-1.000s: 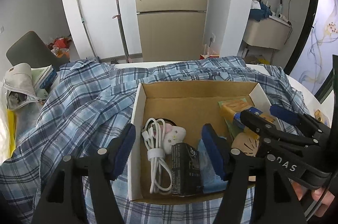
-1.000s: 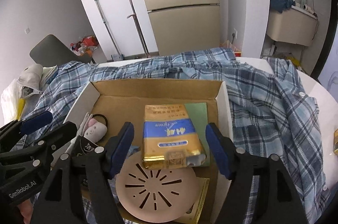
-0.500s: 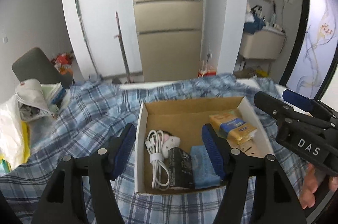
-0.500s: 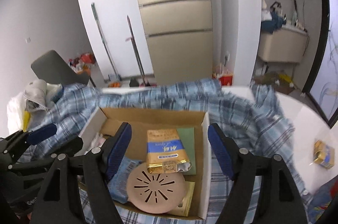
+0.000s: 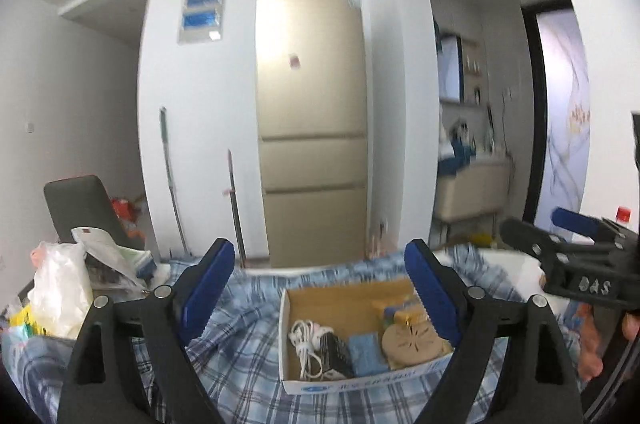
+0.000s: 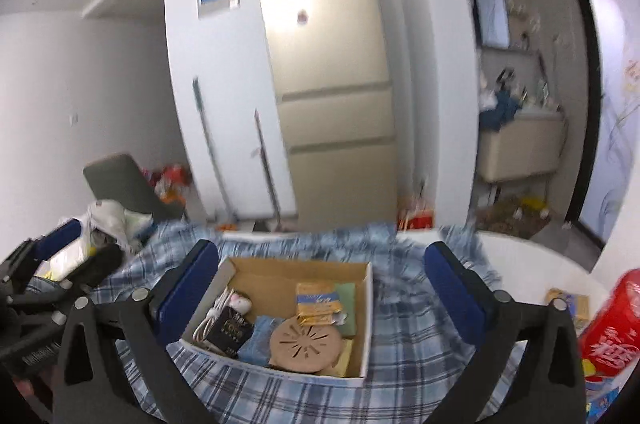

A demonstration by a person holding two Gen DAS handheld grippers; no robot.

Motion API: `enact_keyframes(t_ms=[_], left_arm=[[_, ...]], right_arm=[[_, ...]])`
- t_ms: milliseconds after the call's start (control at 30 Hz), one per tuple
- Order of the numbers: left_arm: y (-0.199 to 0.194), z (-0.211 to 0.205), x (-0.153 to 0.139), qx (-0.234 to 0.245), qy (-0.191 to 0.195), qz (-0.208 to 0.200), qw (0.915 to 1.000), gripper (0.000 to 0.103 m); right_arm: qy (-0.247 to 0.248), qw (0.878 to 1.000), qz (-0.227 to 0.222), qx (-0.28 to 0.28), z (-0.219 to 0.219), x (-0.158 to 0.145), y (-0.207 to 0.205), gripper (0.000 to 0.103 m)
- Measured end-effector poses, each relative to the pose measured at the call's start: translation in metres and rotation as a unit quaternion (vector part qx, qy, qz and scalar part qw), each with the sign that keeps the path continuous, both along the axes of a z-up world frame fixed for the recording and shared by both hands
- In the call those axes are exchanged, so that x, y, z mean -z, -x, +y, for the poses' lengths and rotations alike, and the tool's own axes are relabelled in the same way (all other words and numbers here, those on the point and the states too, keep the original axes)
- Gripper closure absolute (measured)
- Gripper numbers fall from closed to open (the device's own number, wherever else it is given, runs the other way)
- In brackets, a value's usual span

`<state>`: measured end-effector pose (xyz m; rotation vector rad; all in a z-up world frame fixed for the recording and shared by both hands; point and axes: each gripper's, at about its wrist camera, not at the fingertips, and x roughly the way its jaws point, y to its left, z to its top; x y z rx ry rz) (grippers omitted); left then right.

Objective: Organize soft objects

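Two grippers hang above the table, both with jaws spread wide and nothing between them. Left gripper (image 5: pixel 320 292) sits high over the plaid shirt (image 5: pixel 240 356), which lies rumpled across the table, under and around the box (image 5: pixel 352 382). Right gripper (image 6: pixel 320 288) hovers over the same box, blue pads framing it from above. Inside the box: a white cable (image 6: pixel 208 320) along the left wall, a black packet (image 6: pixel 230 330) beside it, a round tan disc (image 6: pixel 306 342) up front, a gold-and-blue pack (image 6: pixel 318 298) behind that (partly over a green card). Off to the left, a white plastic bag (image 5: pixel 60 292) on the table edge. Far right, a red pack (image 6: pixel 612 332), close to the camera and cut off by the frame.
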<state>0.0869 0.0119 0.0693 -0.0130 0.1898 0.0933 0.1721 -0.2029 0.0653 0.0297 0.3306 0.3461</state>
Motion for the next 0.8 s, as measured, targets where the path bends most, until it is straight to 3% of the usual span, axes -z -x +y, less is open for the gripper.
enact_keyframes(t_ms=[167,300,433,500,633,800], left_arm=[[0.02,-0.001,0.013,0.015,0.002,-0.011,0.9998,0.014],[0.031,-0.007,0.026,0.02,-0.012,-0.013,0.9996,0.013],[0.051,-0.007,0.037,0.023,-0.002,-0.037,0.999,0.013],[0.057,-0.01,0.039,0.021,-0.012,-0.047,0.9986,0.0],[0.071,-0.016,0.043,0.022,-0.027,-0.076,0.9965,0.0],[0.076,-0.021,0.052,0.04,-0.032,-0.068,0.9963,0.0]], right_arm=[[0.024,0.999,-0.034,-0.004,-0.007,0.005,0.033,0.0],[0.012,0.998,-0.054,-0.01,-0.016,0.014,0.056,0.0],[0.004,0.997,-0.071,-0.011,-0.023,0.023,0.073,0.0],[0.005,0.997,-0.082,-0.012,-0.028,0.025,0.08,0.0],[-0.006,0.994,-0.106,-0.011,-0.035,0.032,0.09,0.0],[-0.025,0.994,-0.11,-0.01,-0.04,0.045,0.092,0.0]])
